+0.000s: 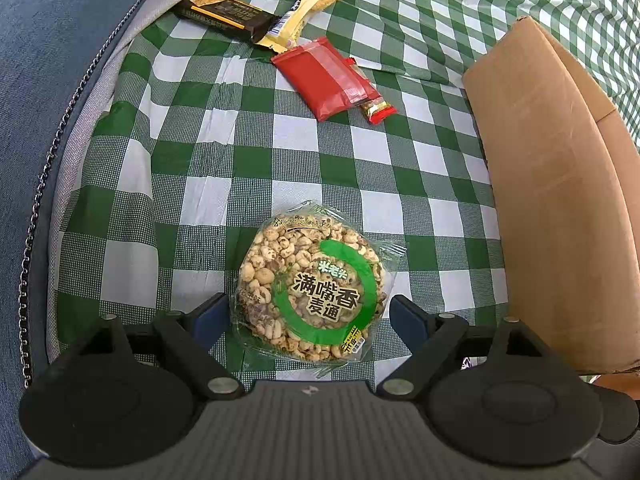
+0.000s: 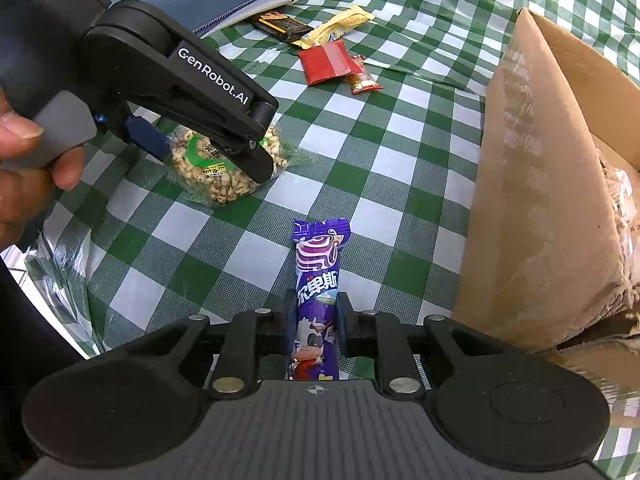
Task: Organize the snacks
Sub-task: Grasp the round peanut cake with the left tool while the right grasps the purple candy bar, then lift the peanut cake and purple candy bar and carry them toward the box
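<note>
Right tongs (image 2: pixel 313 322): narrowed onto a slim purple candy wrapper with a cartoon cow (image 2: pixel 316 300); a blue pad sits against each side of it; the wrapper lies lengthwise on the table, its far end pointing away from the tongs
Left tongs (image 1: pixel 308 314): spread wide, one finger on either side of a round puffed-grain cake in clear plastic with a green ring label (image 1: pixel 310 290); the pads look just clear of its edges; the cake lies flat on the cloth
Hand (image 2: pixel 24 160): wrapped around the grey trigger of the left tongs, seen from the right wrist
Table (image 1: pixel 280 152): covered by a green-and-white checked cloth
Cardboard box (image 1: pixel 560 200): open, brown, just right of both tongs
Far snacks: a red flat packet (image 1: pixel 326 78) overlapping a small red-and-gold bar (image 1: pixel 376 108); beyond them a pale yellow wrapper (image 1: pixel 304 12) lying across a black-and-orange bar (image 1: pixel 224 12)
</note>
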The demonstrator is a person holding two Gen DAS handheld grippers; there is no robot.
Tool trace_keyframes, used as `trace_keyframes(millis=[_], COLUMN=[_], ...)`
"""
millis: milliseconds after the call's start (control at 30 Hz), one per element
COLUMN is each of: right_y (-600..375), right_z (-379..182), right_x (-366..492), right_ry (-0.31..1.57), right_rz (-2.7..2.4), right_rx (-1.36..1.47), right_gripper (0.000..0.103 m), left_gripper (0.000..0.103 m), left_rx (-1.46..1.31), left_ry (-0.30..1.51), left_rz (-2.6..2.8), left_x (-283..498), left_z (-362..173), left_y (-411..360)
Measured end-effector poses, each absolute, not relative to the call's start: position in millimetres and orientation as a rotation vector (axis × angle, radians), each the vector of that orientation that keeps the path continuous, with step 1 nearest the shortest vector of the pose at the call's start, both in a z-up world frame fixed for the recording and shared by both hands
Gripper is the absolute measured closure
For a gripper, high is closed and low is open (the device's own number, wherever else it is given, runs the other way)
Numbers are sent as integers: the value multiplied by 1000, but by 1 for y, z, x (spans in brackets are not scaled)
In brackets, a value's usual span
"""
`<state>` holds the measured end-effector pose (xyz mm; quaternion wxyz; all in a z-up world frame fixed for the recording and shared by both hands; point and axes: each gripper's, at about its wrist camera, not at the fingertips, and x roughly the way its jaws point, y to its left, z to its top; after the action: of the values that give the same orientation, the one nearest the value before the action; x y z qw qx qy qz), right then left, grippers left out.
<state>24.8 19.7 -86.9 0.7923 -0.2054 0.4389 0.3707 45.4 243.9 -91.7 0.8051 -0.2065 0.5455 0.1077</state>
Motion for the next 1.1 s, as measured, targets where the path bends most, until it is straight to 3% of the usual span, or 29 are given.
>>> trace_keyframes(millis=[1100], right_y=[23], right_z=[-80], right_x=[18], right_ry=[824], right_rz=[760], right_rx=[-538], right_gripper=[84], left_gripper=[18], left_rx=[-432], left_ry=[1164], left_rz=[232], left_x=[46], left_z=[-90], left_y=[244])
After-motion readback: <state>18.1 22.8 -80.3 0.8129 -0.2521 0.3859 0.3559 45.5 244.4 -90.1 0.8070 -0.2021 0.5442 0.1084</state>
